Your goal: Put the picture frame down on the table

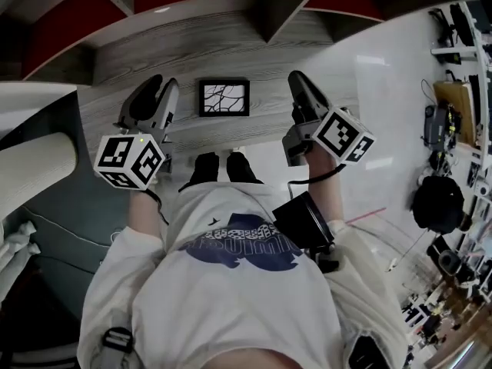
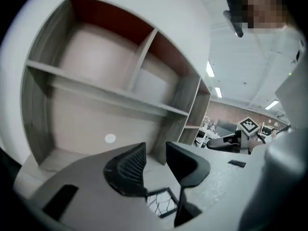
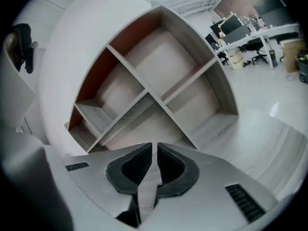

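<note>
The picture frame (image 1: 223, 98), black-edged with a white branch-line print, lies flat on the grey wood-grain table (image 1: 265, 126), between my two grippers and touching neither. My left gripper (image 1: 159, 91) hovers just left of it, its jaws open with nothing in them. In the left gripper view a corner of the frame (image 2: 161, 202) shows below the open jaws (image 2: 155, 163). My right gripper (image 1: 300, 83) is just right of the frame. Its jaws (image 3: 155, 150) stand shut on nothing, raised and facing the shelves.
A curved white shelf unit (image 2: 110, 95) with red back panels and empty compartments stands behind the table. A white cushioned seat (image 1: 34, 167) is at the left. Glossy floor and office clutter (image 1: 450, 121) lie to the right. The person's feet (image 1: 219, 167) stand at the table's near edge.
</note>
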`<state>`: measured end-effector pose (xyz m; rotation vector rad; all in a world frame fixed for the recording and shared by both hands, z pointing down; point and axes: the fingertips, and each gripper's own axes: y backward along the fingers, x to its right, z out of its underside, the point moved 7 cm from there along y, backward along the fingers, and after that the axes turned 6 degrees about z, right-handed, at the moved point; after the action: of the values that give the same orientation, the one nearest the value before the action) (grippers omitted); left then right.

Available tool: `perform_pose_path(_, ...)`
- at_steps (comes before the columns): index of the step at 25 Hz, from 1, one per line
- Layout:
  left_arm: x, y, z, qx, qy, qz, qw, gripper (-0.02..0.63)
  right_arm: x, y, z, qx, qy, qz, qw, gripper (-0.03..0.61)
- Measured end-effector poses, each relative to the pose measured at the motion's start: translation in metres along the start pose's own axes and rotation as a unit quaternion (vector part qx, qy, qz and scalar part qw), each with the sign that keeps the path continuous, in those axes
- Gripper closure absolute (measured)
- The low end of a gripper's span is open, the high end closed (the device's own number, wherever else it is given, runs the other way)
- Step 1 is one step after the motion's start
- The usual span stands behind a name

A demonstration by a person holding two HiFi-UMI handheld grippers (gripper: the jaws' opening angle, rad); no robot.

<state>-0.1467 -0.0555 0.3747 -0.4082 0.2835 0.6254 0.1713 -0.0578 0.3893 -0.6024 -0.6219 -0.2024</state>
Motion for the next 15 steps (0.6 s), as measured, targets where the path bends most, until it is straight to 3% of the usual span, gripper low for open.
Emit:
perform_pose_path(3,0.025,0.003,-0.029,0.052,-0.034,0.008,0.9980,0.485,-0.034,0.018,-0.017,0.039,0.063,-0.012,0.997,0.556)
perform_pose_path(7,0.049,0.011,-0.046,0.094,-0.094,-0.008,0.9910,0.563,-0.067,0.034,-0.022,0.076,0.131,-0.014,0.988,0.572)
perform_pose_path(12,0.074,0.026,-0.062,0.132,-0.187,-0.038,0.9727,0.604,-0.097,0.048,-0.023,0.127,0.198,-0.004,0.972,0.580)
perform_pose_path(15,0.078,0.034,-0.070,0.152,-0.213,-0.052,0.9637,0.606,-0.109,0.052,-0.024,0.152,0.243,0.018,0.958,0.580)
